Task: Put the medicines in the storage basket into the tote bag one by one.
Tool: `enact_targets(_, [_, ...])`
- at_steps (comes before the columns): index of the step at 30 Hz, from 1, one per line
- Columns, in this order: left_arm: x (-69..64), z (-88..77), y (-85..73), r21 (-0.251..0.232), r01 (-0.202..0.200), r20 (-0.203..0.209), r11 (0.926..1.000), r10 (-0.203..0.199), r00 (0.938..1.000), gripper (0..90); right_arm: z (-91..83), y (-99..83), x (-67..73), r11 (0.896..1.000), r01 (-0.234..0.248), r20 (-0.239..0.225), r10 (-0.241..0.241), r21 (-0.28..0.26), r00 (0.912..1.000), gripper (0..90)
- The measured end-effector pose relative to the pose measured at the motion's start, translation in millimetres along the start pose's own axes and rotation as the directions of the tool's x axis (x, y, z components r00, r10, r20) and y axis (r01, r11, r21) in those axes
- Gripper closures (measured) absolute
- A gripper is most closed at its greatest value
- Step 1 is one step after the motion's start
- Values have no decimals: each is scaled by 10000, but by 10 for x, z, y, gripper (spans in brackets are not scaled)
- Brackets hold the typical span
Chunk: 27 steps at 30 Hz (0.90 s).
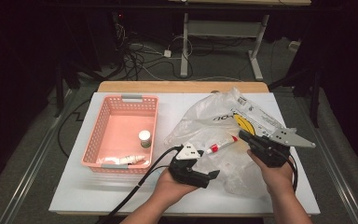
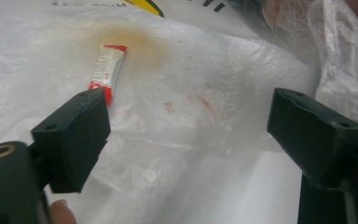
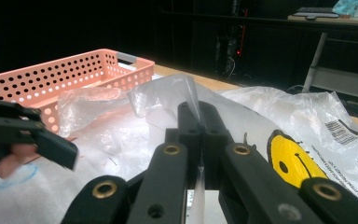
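Two tools work one plastic bag (image 1: pixel 214 135): my right tool (image 3: pixel 199 122) pinches its film shut, holding the mouth up. My left tool (image 2: pixel 189 135) gapes wide, empty, the red-and-white tube (image 2: pixel 106 71) at its eleven o'clock, the pink basket (image 1: pixel 98 135) at nine o'clock on the counter (image 1: pixel 74 191).

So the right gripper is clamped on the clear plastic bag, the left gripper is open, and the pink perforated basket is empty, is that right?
Not quite: the pink perforated basket is not empty. The high view shows a small white-capped jar and a white tube in it. The rest stands: the right gripper is shut on the clear plastic bag, and the left gripper is open.
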<state>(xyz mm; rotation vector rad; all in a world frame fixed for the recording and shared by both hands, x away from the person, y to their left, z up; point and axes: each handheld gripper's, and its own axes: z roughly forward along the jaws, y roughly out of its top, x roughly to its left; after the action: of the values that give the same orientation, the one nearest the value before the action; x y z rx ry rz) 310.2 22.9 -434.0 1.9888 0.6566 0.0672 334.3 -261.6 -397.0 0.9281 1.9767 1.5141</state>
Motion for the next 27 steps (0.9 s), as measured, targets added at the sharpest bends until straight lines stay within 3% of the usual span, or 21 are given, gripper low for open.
enact_targets(6, [-8, -221, -57, 70, 116, -186, 9999, -115, 9998, 0, 2, 1, 6, 10000, 14, 41, -14, 12, 10000, 900])
enact_targets(20, [115, -730, -193, -54, 159, -1038, 9999, -164, 9945, 0, 8, 5, 16, 9999, 84, 46, -84, 55, 10000, 900])
enact_targets(27, [292, -962, -258, -423, 582, -1466, 9974, -638, 9871, 0, 19, 1, 34, 9998, 146, -38, -146, 93, 9999, 900])
